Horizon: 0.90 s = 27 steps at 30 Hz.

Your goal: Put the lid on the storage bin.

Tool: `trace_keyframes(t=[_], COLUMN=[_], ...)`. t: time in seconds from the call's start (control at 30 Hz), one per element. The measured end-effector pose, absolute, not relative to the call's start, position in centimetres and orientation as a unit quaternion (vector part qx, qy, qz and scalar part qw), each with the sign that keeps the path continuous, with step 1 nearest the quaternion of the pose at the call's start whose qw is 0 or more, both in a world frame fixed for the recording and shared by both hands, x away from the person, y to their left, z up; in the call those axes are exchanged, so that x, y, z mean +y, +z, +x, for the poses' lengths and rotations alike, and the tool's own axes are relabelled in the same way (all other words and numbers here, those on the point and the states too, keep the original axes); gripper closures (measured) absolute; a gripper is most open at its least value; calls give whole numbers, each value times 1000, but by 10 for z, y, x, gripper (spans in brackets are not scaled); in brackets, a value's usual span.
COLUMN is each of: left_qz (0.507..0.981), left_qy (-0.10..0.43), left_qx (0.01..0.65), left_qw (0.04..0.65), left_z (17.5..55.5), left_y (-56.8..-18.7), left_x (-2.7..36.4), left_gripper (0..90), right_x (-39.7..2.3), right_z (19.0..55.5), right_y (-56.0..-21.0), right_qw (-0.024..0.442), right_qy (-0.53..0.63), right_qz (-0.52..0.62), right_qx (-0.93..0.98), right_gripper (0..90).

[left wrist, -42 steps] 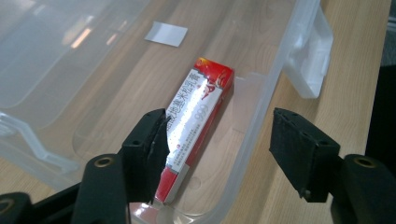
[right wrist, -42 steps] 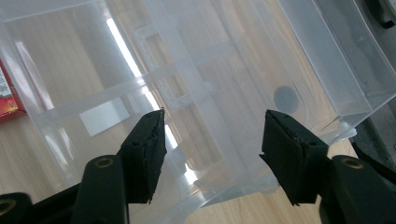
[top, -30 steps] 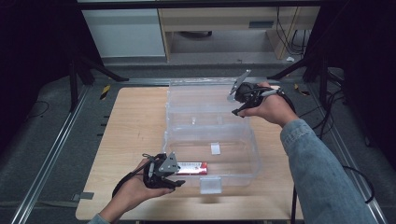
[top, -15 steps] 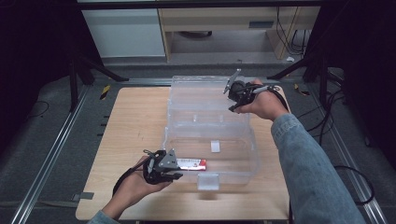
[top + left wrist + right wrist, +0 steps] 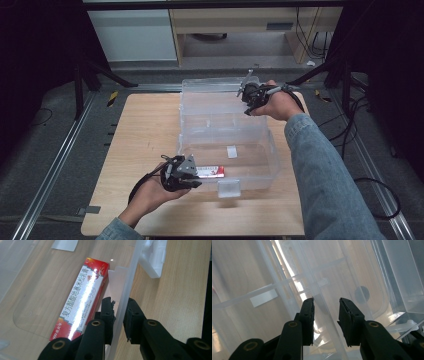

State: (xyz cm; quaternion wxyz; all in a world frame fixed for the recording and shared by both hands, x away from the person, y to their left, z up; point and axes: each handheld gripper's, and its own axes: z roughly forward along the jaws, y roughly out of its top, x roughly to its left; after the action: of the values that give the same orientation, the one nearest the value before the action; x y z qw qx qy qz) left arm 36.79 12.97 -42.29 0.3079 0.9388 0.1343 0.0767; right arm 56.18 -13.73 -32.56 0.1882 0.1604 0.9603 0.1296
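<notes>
the left gripper [image 5: 119, 312] pinches the near wall of the clear plastic storage box [image 5: 126, 287], a red rectangular carton [image 5: 83, 296] just inside its jaws. the right gripper [image 5: 326, 305] has been closing on the box's raised clear lid [image 5: 215, 95], its jaws half-narrowed around the rim.

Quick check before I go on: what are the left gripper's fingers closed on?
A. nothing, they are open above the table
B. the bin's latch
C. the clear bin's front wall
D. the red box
C: in the left gripper view the left gripper has one finger on each side of the bin's clear front wall, pressed on it; the red box lies loose inside the bin, beside the inner finger.
</notes>
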Motion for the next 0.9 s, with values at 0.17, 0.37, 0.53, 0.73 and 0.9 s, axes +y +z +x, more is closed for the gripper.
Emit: trace_keyframes(t=[0.17,0.37,0.53,0.73,0.9], left_qz=[938,938,939,939,939], left_qy=[84,93,95,94,94], left_qx=[134,139,142,143,144], left_qw=[308,304,300,299,297], left_z=[368,365,364,364,363], left_y=[-423,-423,-423,-423,-423], left_x=[128,127,129,130,129], left_gripper=[788,785,780,774,770], right_x=[-136,-137,-137,-138,-141], right_z=[561,556,548,537,525], right_y=[-323,-319,-317,-312,-306], right_qw=[183,179,184,186,182], right_qy=[137,150,148,153,162], right_qz=[136,134,127,121,120], right_qx=[964,963,963,963,962], right_gripper=[750,780,807,831,845])
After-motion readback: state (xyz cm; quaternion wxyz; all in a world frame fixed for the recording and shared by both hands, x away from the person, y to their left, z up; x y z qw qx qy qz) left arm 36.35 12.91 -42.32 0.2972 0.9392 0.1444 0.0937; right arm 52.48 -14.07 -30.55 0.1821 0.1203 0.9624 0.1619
